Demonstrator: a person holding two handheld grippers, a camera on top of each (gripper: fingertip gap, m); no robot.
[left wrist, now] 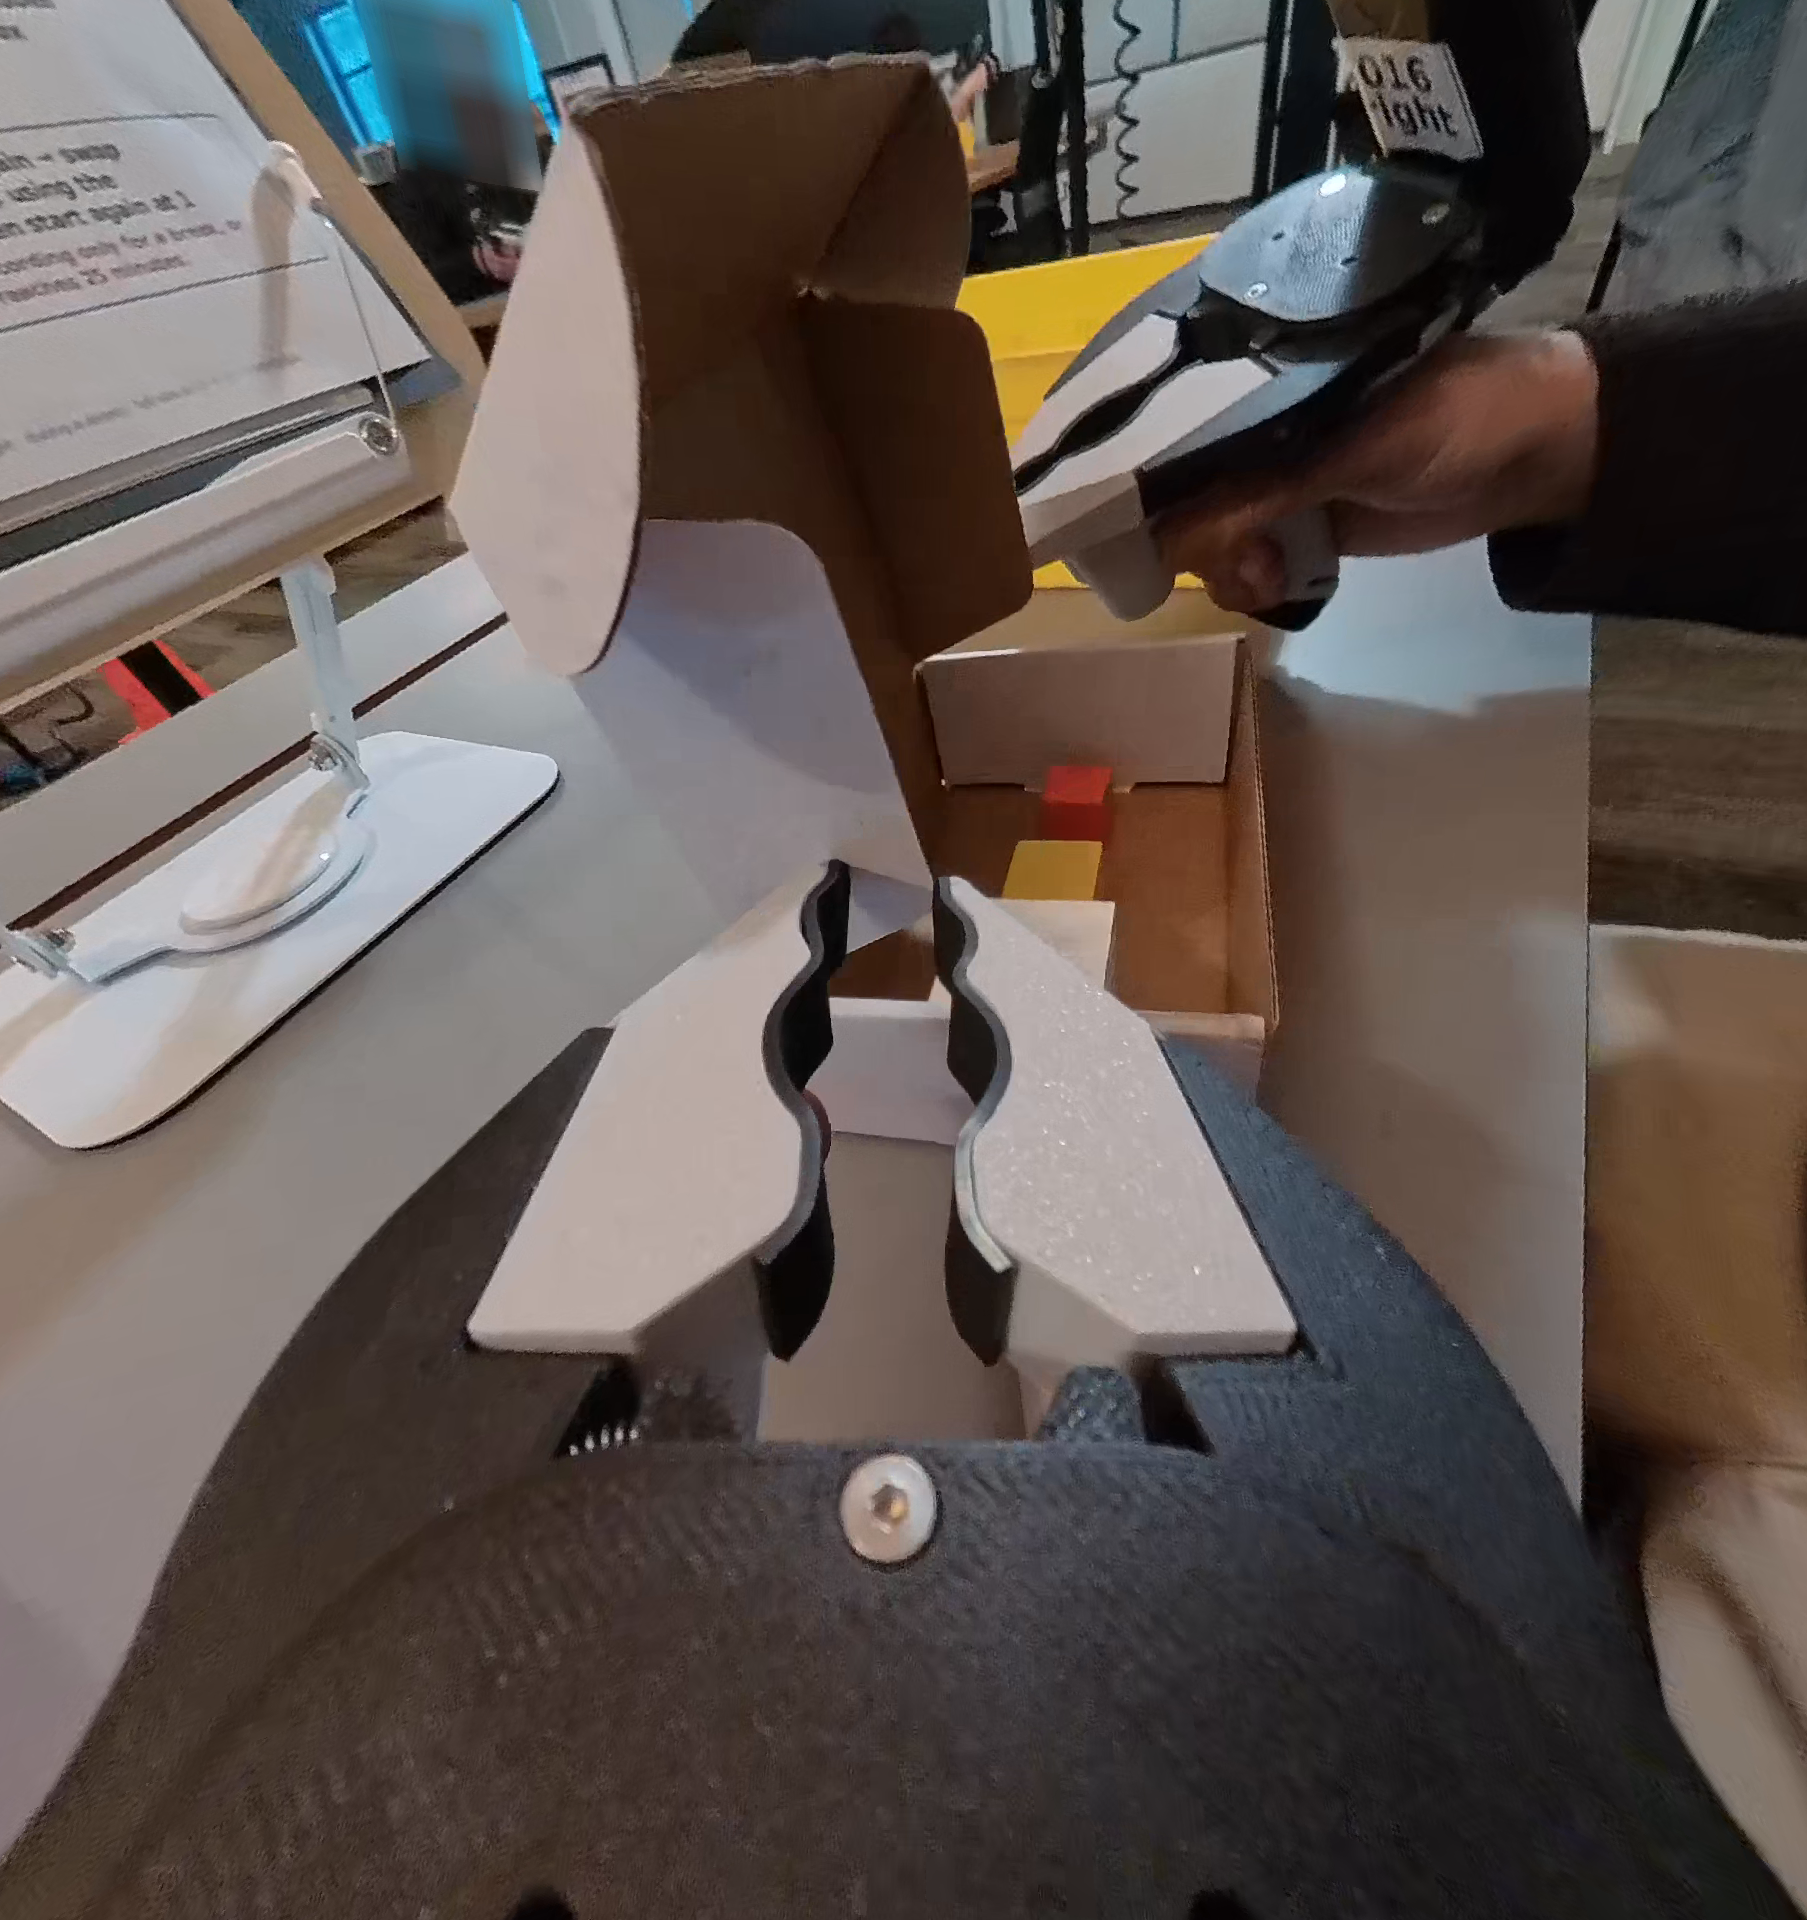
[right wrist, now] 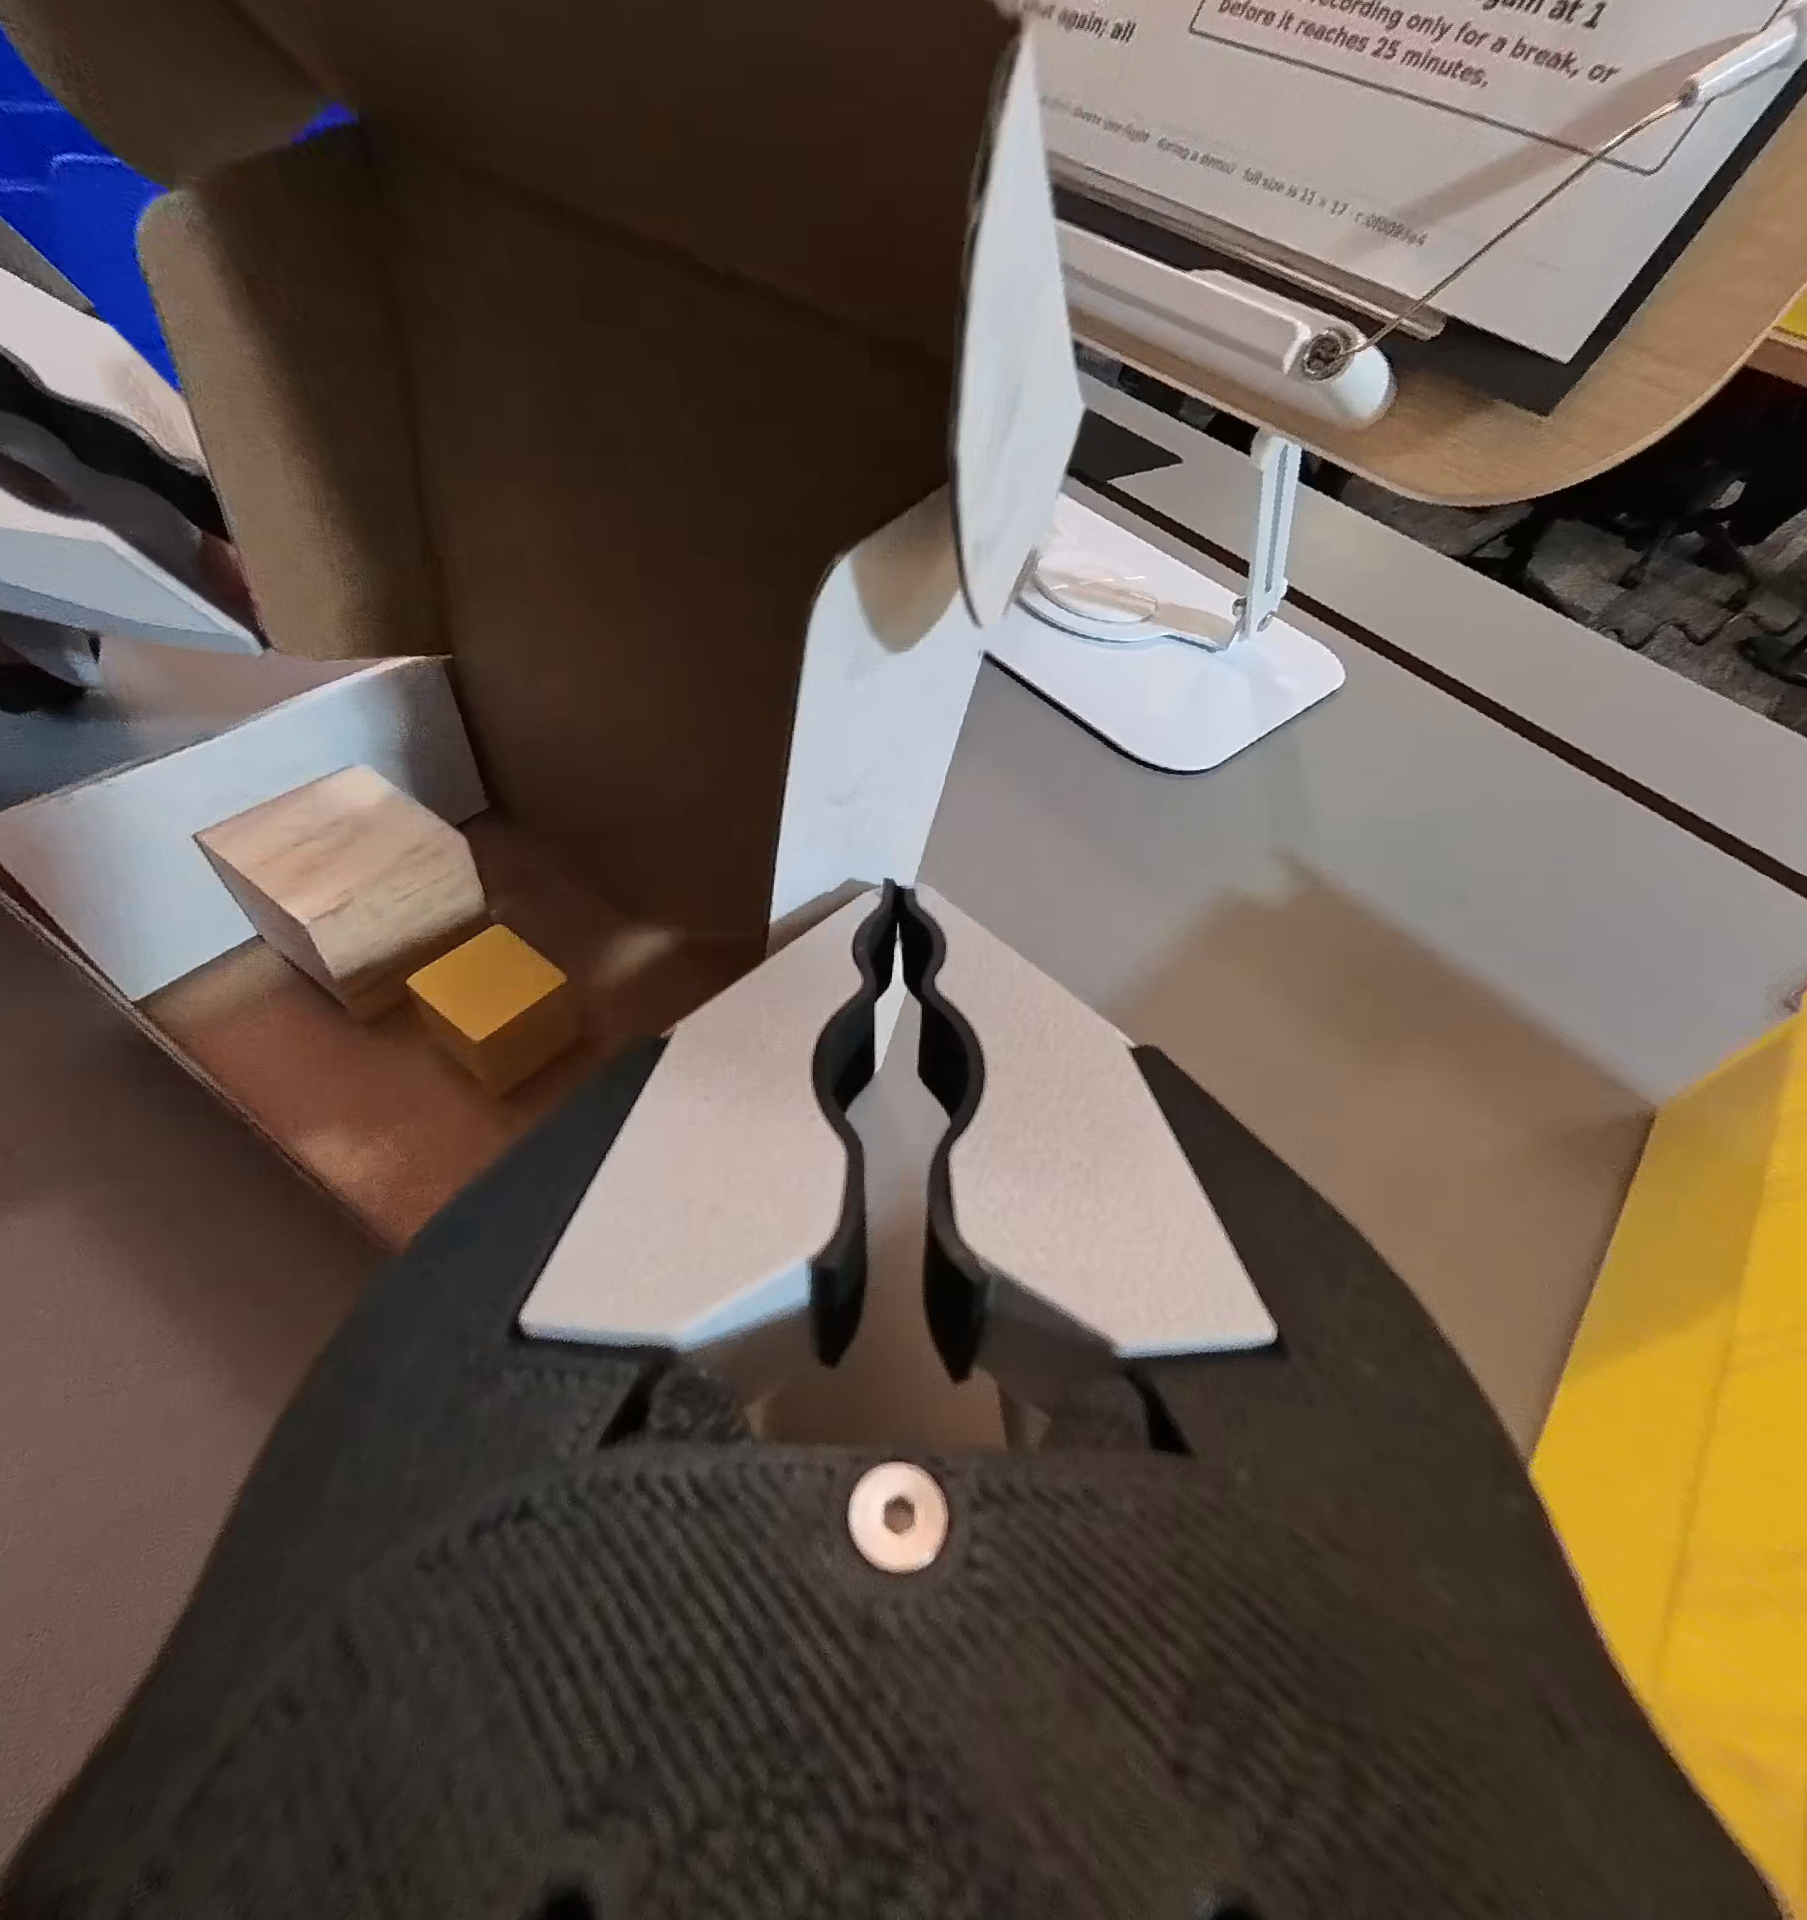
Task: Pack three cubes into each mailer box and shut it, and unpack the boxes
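An open mailer box [left wrist: 1081, 717] lies on the grey table with its lid [left wrist: 753, 312] standing upright. A red cube [left wrist: 1075, 792] and a yellow cube [left wrist: 1053, 868] lie inside. The right wrist view shows the yellow cube [right wrist: 488, 997] beside a bigger bare wooden block [right wrist: 343, 883] in the box. My left gripper [left wrist: 883, 899] is open, its tips on either side of the lid's lower corner at the near wall. My right gripper [right wrist: 894, 899] is shut, its tips at the edge of the lid's white side flap [right wrist: 878, 675]. It also shows in the left wrist view [left wrist: 1024, 494], held by a hand.
A white document stand [left wrist: 255, 883] with a printed sheet stands left of the box; in the right wrist view it [right wrist: 1169, 665] is behind the flap. A yellow bin [left wrist: 1065, 312] is behind the box and also shows close at the right [right wrist: 1709, 1351]. A blue bin [right wrist: 26, 135] is far left. Across from one pair of fingers to the other is roughly 15 centimeters. From the left gripper's tips to the yellow cube [left wrist: 1053, 868] is close to 8 centimeters.
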